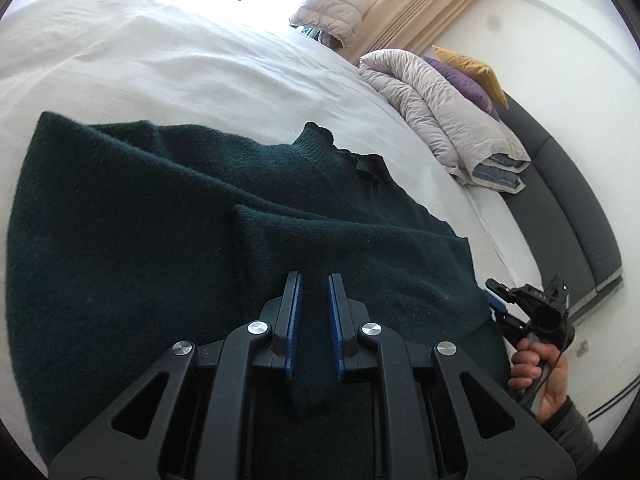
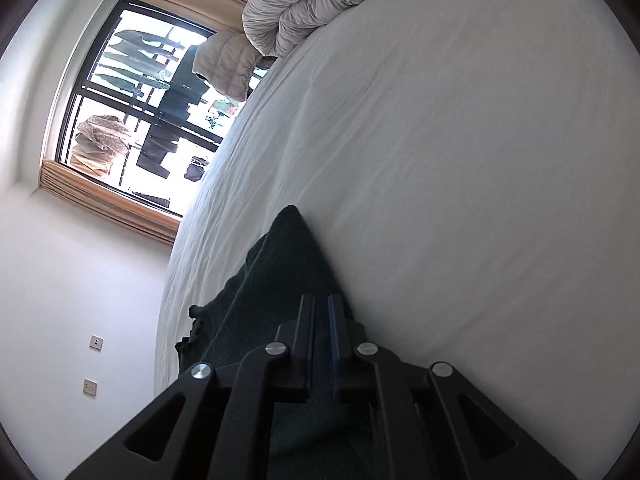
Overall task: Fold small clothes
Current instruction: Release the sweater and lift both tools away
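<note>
Left gripper [image 1: 313, 280] pinches sweater [image 1: 140, 220] hem; right gripper [image 2: 321, 300] likewise, lower centre. We should lift both evenly, keeping hem taut.

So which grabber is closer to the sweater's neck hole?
Left. The left gripper sits over the sweater just below its collar; the right gripper is off at the side edge.

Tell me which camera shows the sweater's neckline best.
The left wrist view: the dark green sweater lies spread on the bed, its ribbed collar in full sight. The right wrist view shows only a bunched edge between its fingers.
</note>
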{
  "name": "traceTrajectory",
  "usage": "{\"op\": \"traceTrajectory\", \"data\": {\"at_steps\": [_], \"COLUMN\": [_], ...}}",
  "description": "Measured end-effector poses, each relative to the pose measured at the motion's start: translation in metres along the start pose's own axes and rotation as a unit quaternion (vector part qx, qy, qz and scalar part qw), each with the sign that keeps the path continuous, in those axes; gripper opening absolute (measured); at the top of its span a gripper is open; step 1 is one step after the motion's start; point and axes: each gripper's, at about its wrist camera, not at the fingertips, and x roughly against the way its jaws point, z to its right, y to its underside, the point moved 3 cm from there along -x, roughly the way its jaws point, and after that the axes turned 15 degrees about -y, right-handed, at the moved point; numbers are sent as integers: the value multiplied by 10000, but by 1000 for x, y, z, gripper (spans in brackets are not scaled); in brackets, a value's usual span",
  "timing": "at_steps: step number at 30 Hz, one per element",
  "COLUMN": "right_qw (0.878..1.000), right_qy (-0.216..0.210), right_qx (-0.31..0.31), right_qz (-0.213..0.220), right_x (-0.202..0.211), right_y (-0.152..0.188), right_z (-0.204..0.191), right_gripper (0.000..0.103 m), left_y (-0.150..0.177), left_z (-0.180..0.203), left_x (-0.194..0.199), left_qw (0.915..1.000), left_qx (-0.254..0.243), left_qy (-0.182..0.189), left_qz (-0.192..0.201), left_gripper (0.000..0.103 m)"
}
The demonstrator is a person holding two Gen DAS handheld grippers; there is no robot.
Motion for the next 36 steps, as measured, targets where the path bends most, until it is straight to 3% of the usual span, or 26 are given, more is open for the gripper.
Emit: {"op": "traceTrajectory", "data": {"at_steps": [1,2,5,9,13,16,18,19,21,23,25,27,29,32,36], "right_qw": [9999,9994,9978,9951,9847,9716,9607,9544,9426,9306,9144,9016,8928,8844,8780], "right_qy": [-73,-242,-543,-506,-227,82,296,408,541,540,619,793,855,909,1046], "right_qx": [147,243,354,788,1656,2301,2716,2929,3295,3593,3865,4059,4237,4433,4650], "right_qz": [15,5,-111,-315,-485,-545,-493,-403,-87,432,1031,1268,1268,1144,449], "right_x": [14,26,56,90,126,149,163,172,190,211,229,233,233,231,217], "right_y": [7,15,42,76,105,123,134,141,151,160,170,170,174,186,211], "right_z": [-8,-17,-35,-58,-85,-99,-106,-110,-119,-131,-148,-162,-173,-180,-177], "right_gripper": [48,56,60,63,69,73,76,78,85,100,103,103,103,103,103], "left_y": [3,7,20,32,44,68,91,104,131,155,178,202,226,266,322], "left_z": [-6,-11,-29,-42,-33,-17,2,9,26,39,46,56,64,73,80], "left_x": [8,15,35,52,81,111,130,140,163,182,203,223,242,267,274], "left_qw": [10000,9998,9988,9978,9968,9955,9927,9907,9861,9810,9746,9628,9431,9040,8390], "left_qx": [90,173,456,622,406,-57,-527,-695,-1005,-1376,-1662,-2051,-2482,-3232,-4430], "left_qy": [-12,-17,-184,-212,-691,-929,-1041,-1087,-1047,-1006,-1047,-1215,-1556,-1967,-2381], "left_qz": [8,21,84,28,81,193,320,433,804,927,1074,1273,1570,1990,2077], "left_gripper": [14,14,15,15,15,17,42,71,77,79,80,84,98,101,102]}}
